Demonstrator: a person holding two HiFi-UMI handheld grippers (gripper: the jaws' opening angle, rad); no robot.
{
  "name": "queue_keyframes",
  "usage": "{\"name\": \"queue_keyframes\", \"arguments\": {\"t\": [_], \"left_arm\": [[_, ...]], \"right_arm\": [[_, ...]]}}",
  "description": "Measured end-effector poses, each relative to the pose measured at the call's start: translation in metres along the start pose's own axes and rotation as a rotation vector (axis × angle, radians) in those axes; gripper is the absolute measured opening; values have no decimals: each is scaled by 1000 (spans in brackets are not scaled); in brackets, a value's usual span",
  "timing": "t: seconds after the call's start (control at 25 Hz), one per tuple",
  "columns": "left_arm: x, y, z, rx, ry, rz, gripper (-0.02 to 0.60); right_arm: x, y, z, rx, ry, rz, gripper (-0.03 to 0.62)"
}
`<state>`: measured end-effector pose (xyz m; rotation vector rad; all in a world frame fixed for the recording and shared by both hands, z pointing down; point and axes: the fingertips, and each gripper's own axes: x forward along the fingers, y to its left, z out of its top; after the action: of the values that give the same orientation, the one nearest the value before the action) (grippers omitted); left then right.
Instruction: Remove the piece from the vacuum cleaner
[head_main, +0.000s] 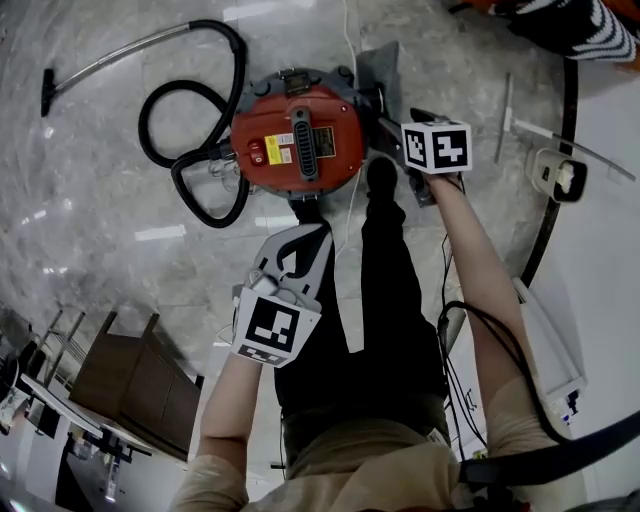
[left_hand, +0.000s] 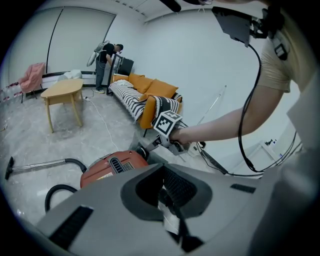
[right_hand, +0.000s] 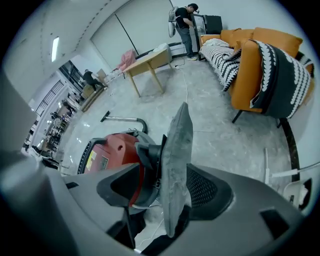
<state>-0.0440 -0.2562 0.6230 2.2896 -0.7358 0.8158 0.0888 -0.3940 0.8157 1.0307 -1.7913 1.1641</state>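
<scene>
The red vacuum cleaner (head_main: 298, 140) (left_hand: 112, 167) (right_hand: 107, 152) stands on the marble floor. A flat grey piece (right_hand: 177, 165) (head_main: 380, 70) sits on a black collar at its right side. My right gripper (head_main: 392, 130) (right_hand: 165, 192) (left_hand: 149, 146) reaches to that side and is open. The grey piece stands edge-on between its jaws, with a gap on its left and close to the right pad. My left gripper (head_main: 300, 235) (left_hand: 162, 192) hangs nearer me, short of the vacuum, slightly open and holding nothing.
A black hose (head_main: 190, 150) loops left of the vacuum, with its wand (head_main: 110, 60) lying beyond. An orange sofa (left_hand: 150, 97), a wooden table (left_hand: 62, 90) and a person (left_hand: 105, 65) are farther off. A brown cabinet (head_main: 130, 380) stands at my lower left.
</scene>
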Motion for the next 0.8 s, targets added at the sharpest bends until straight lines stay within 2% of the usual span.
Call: {"name": "queue_keyframes", "arguments": {"t": [0.28, 0.52, 0.8], "left_arm": [[11, 2, -3, -20, 14, -20, 5], [17, 4, -4, -26, 32, -31, 5], [28, 4, -8, -18, 60, -30, 3]], "right_arm": [[27, -17, 3, 67, -9, 10, 272], [40, -25, -9, 71, 40, 9, 270], [43, -33, -10, -10, 42, -32, 257]]}}
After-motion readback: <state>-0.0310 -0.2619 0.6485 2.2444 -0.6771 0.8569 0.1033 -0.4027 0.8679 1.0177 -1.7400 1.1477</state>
